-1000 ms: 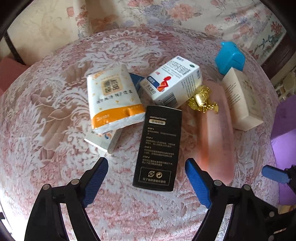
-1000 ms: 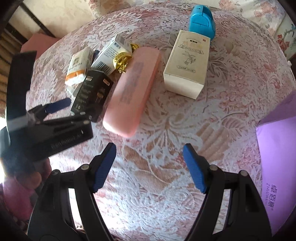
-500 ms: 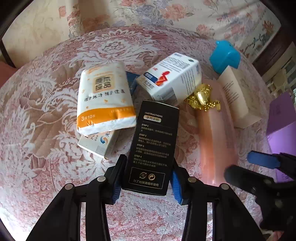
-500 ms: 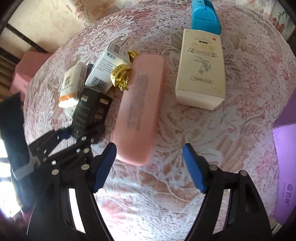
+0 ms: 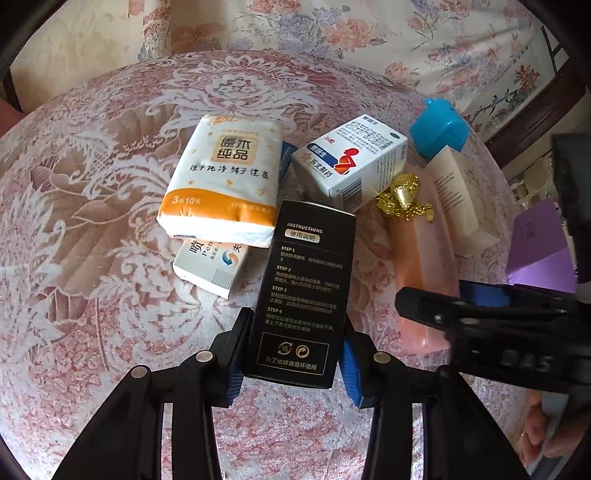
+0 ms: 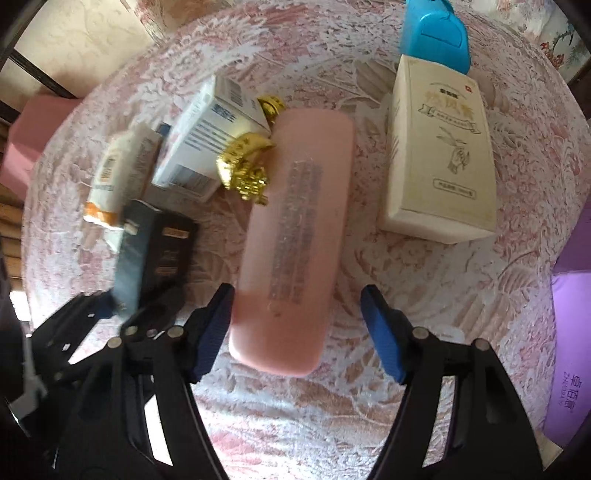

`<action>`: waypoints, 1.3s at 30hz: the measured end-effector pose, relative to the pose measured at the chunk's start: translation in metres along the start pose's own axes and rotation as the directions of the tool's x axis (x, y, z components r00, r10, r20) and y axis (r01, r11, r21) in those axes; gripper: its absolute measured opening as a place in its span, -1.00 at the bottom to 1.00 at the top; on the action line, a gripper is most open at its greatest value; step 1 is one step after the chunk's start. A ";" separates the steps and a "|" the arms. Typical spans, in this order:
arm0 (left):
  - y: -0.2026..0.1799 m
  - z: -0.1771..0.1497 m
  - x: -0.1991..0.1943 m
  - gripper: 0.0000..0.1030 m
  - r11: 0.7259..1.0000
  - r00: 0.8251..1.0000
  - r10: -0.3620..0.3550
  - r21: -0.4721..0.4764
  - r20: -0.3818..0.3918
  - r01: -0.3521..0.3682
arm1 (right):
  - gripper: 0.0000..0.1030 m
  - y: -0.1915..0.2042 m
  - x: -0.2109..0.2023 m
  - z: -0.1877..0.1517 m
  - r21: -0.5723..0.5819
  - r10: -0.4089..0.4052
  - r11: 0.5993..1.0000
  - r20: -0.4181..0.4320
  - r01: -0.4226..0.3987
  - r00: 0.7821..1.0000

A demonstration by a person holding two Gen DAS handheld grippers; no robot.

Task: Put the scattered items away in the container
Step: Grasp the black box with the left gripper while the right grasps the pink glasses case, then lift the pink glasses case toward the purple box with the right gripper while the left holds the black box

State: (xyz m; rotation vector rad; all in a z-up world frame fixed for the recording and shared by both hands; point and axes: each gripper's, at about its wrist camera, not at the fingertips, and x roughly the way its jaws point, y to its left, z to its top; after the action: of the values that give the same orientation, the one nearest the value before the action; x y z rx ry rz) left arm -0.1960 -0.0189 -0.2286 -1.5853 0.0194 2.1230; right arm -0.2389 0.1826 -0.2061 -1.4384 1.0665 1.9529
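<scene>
A black instruction box lies on the lace-covered table, and my left gripper is shut on its near end, blue pads pressed to both long sides. The same box shows at the left of the right wrist view. A long pink case lies lengthwise between the fingers of my right gripper. Its jaws are closing. The left pad sits at the case's edge and the right pad stands apart from it. The purple container is at the far right edge.
Behind the black box lie a tissue pack on a small white box, a white-and-blue medicine box and a gold ornament. A cream box and a blue plastic item lie right of the pink case.
My left gripper moved forward and shut on the black box's near end. My right gripper came forward over the pink case's near end and its jaws narrowed.
</scene>
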 end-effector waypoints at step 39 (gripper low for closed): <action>-0.036 0.003 0.017 -0.20 0.991 0.992 0.123 0.061 -0.031 -0.121 | 0.00 0.007 0.012 -0.010 -0.023 0.022 1.000 0.022 -0.021 1.000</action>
State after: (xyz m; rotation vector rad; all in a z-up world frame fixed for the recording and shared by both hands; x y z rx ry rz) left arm -0.1883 0.0201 -0.2328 -1.6234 0.1937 2.1660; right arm -0.2427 0.1698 -0.2168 -1.4195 1.0574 1.9972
